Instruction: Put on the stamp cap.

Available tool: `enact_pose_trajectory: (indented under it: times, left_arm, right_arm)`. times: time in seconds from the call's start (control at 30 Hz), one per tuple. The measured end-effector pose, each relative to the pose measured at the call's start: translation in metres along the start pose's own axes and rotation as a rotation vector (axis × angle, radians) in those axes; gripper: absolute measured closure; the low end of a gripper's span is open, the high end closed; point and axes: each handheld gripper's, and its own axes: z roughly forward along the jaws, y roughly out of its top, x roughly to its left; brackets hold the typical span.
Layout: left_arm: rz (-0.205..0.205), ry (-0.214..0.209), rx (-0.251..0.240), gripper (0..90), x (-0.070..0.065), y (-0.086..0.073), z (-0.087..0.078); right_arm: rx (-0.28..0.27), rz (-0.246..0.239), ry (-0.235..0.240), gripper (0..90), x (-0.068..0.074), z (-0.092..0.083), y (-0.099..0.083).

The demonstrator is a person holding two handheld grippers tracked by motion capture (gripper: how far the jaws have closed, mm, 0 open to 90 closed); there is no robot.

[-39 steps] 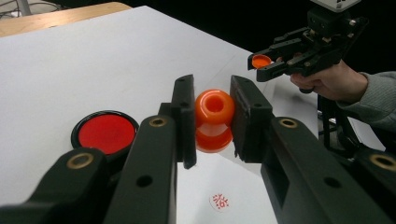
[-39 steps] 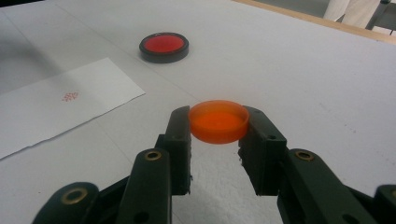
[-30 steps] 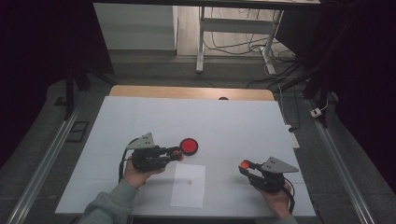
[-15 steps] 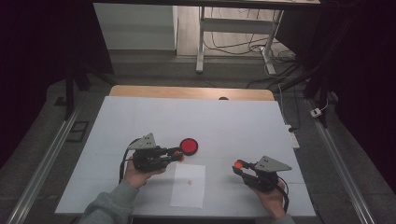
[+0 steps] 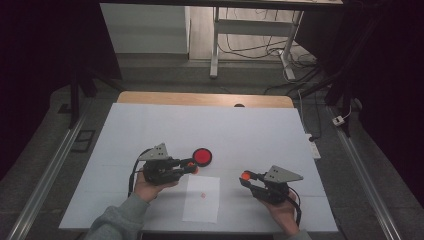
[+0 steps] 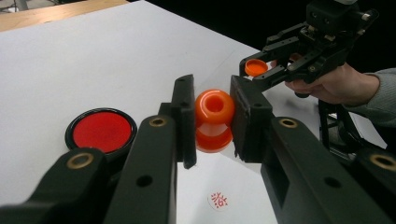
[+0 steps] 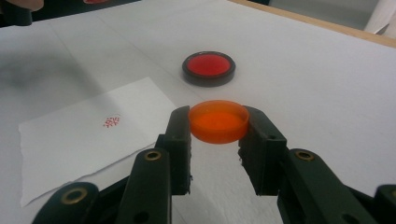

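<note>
My left gripper [image 5: 192, 164] [image 6: 212, 119] is shut on an orange stamp [image 6: 214, 108] with a rounded knob, held just above the table beside the red ink pad [image 5: 202, 156] [image 6: 102, 132]. In my right gripper [image 5: 246, 176] [image 7: 218, 127] sits a shallow orange cap [image 7: 218, 120], the jaws shut on its rim and its hollow side up. From the left gripper view that cap [image 6: 255, 67] hangs a little beyond the stamp. Between the two grippers lies a white paper sheet [image 5: 202, 205] [image 7: 70, 140] bearing one small red stamp mark [image 5: 202, 195] [image 7: 111, 122].
The white table cover [image 5: 250, 130] stretches far back to a wooden edge [image 5: 200, 99]. Metal rails run along both sides of the table. A white power strip [image 5: 313, 148] lies off the right edge.
My right gripper has shifted left with the orange cap, closer to the paper. The left gripper and its stamp have stayed put.
</note>
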Motion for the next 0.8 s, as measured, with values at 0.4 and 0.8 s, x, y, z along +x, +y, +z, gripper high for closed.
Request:
enact_pose_trajectory:
  times: [0.4, 0.8]
  left_arm:
    - [0.001, -0.002, 0.003, 72.1, 0.000, 0.000, 0.002]
    - [0.003, -0.004, 0.003, 72.1, -0.001, 0.000, 0.004]
  right_arm:
    - [-0.005, -0.012, 0.032, 64.6, 0.009, 0.018, 0.009]
    - [0.006, -0.025, 0.073, 64.6, 0.021, 0.033, 0.014]
